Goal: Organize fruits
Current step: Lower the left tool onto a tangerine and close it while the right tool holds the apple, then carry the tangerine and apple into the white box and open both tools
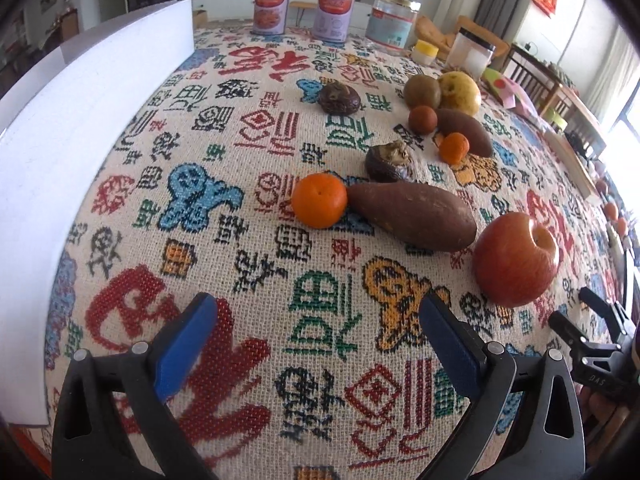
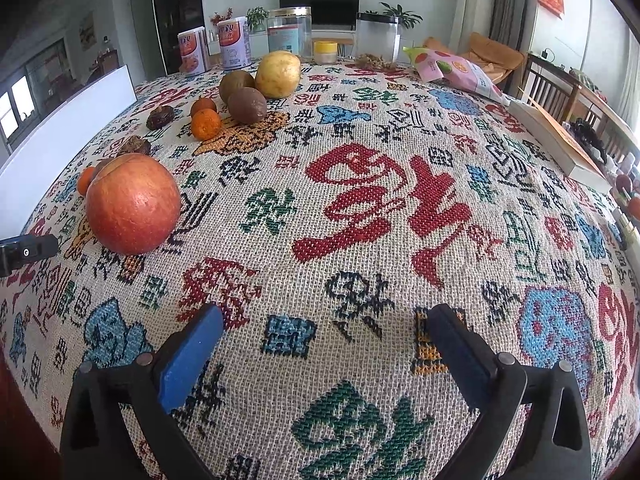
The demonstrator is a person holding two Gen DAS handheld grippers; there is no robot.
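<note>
Both tools idle over the patterned cloth on the counter (image 2: 360,200); nothing picked up yet. Judged: opening step, choosing a first fruit.

Left hand-held gripper (image 1: 316,316): jaws spread wide, nothing between them, low over the cloth. Right hand-held gripper (image 2: 324,328): the same, released and empty, pointed at bare cloth with no fruit ahead of it.

Fruit lies loose, unsorted:
- Red apple (image 1: 516,258) nearest, just ahead and right of the left tool; in the right wrist view it sits off to the left.
- Near orange (image 1: 319,200) touching the tip of a long sweet potato (image 1: 416,216).
- Wrinkled dark fruit (image 1: 390,162) just behind those two; another dark fruit (image 1: 339,98) farther back, apart.
- Far cluster: yellow pear (image 1: 460,92), brownish-green round fruit (image 1: 422,91), small reddish fruit (image 1: 422,119), second sweet potato (image 1: 466,130), small orange (image 1: 454,147), packed close together.

White box wall (image 1: 80,140) stands along the left edge; possibly the destination, though its inside is not visible. Jars and cans (image 1: 272,6) line the far edge.

Next move, as a guess: the apple is the closest target for either tool. It is wide and smooth, so the jaws need to stay fully spread, centre on its middle, and close gently.
</note>
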